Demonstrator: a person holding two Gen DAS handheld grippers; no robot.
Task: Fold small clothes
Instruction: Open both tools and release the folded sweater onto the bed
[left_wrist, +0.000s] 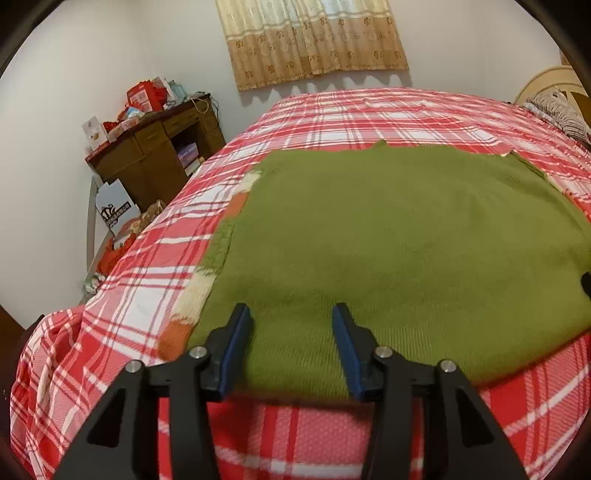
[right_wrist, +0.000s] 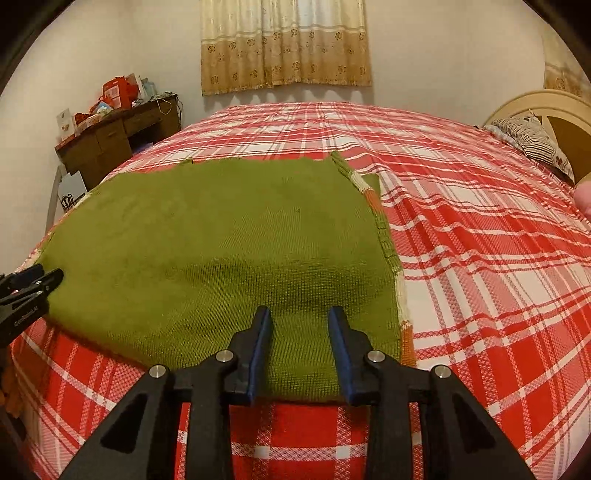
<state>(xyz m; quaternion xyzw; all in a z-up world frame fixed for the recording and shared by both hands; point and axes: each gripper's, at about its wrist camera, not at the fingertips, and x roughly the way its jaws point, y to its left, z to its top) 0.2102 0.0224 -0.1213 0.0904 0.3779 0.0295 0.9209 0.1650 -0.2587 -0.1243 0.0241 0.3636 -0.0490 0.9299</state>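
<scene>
Left claw (left_wrist: 291, 314) stands parted above the near hem of the flat green knitted sweater (left_wrist: 406, 236) on the red-and-white plaid bedspread (left_wrist: 140, 280), gripping nothing. Right claw (right_wrist: 300, 316) likewise, narrower, empty. Right view alone shows the cream headboard (right_wrist: 532, 105) and striped pillow (right_wrist: 532, 142); left view, boxes beside the brown wooden desk (left_wrist: 155, 155).

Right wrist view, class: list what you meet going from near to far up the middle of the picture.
right gripper → green knitted garment → red plaid bedspread → patterned curtain
</scene>
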